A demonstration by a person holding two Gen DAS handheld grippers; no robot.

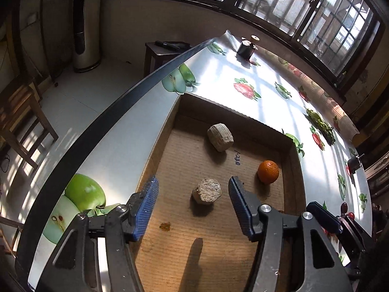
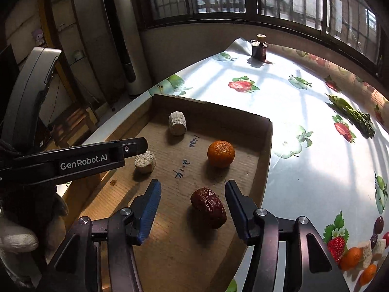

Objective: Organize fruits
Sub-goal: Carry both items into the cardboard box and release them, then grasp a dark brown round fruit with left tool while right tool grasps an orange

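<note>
A shallow cardboard box (image 1: 167,121) (image 2: 266,146) lies on the table. In it are an orange (image 1: 268,171) (image 2: 221,153), two beige sugarcane-like chunks (image 1: 207,191) (image 1: 220,133) (image 2: 145,162) (image 2: 177,123) and a wrinkled red date (image 2: 208,207). My left gripper (image 1: 193,187) is open above the box, its jaws either side of the near chunk. My right gripper (image 2: 193,194) is open, its jaws either side of the date, apart from it. The left gripper's body (image 2: 85,160) shows at the left of the right wrist view.
The table has a glossy fruit-print cloth (image 1: 243,90) (image 2: 304,170). A dark jar (image 1: 245,48) (image 2: 259,50) stands at the far edge by the window. Green leafy vegetables (image 1: 321,126) (image 2: 352,116) lie at the right. More fruit pieces (image 2: 359,258) lie at the near right.
</note>
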